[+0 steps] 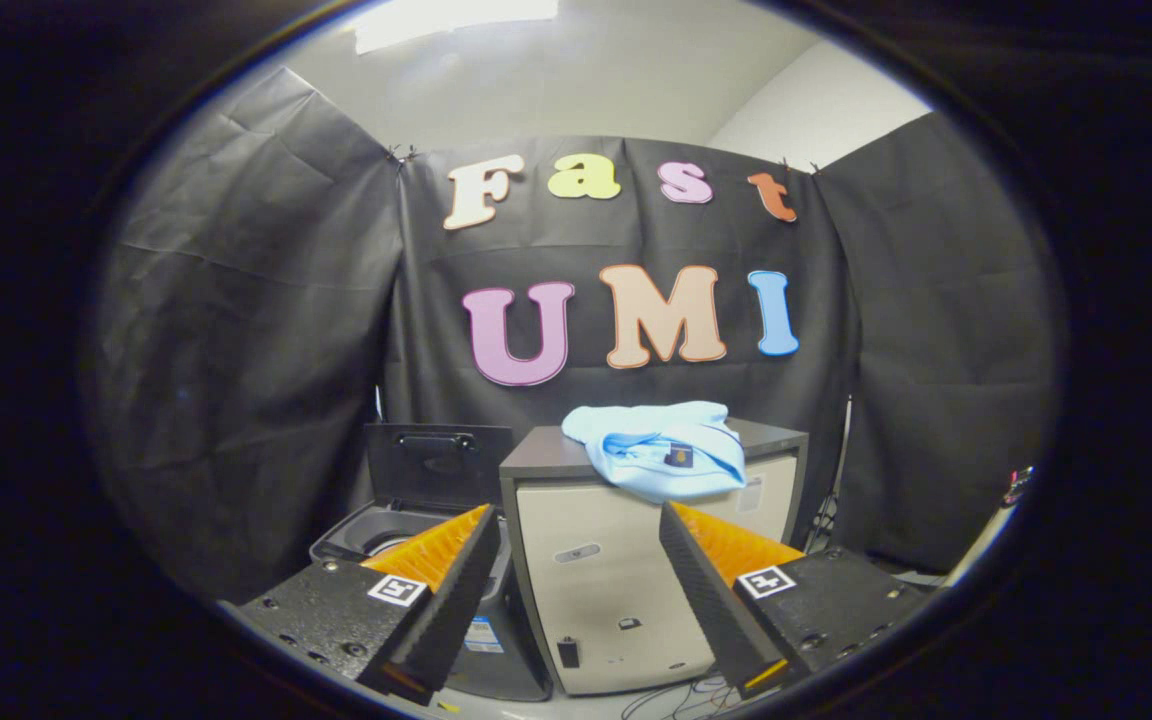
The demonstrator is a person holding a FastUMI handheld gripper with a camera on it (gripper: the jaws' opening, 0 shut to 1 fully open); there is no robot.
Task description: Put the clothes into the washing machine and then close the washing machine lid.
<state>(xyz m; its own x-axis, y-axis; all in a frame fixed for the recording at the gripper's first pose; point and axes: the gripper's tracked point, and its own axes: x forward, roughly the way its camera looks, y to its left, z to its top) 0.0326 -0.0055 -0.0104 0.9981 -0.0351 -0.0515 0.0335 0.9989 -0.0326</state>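
My claw (pixel 576 610) is nearest, its two fingers spread wide with nothing between them, the left finger (pixel 436 590) at about seven o'clock and the right finger (pixel 726 600) at about five. Past the left finger, at roughly eight o'clock, sits the dark top-loading washing machine (pixel 376 535), its flat black lid (pixel 436 465) standing upright at the back, so the tub is open. Just right of it, dead ahead between my fingers, stands the boxy cream cabinet with a dark grey top (pixel 616 580). On that top, at about one o'clock from my fingertips and well beyond them, lies the crumpled light-blue cloth garment (pixel 661 450), one fold drooping over the front edge. I judge the pick not yet begun. The risk: the cloth is soft and bunched, so a shallow pinch may catch a single layer and the rest could trail or snag on the cabinet edge, or drop short of the tub on the swing leftwards
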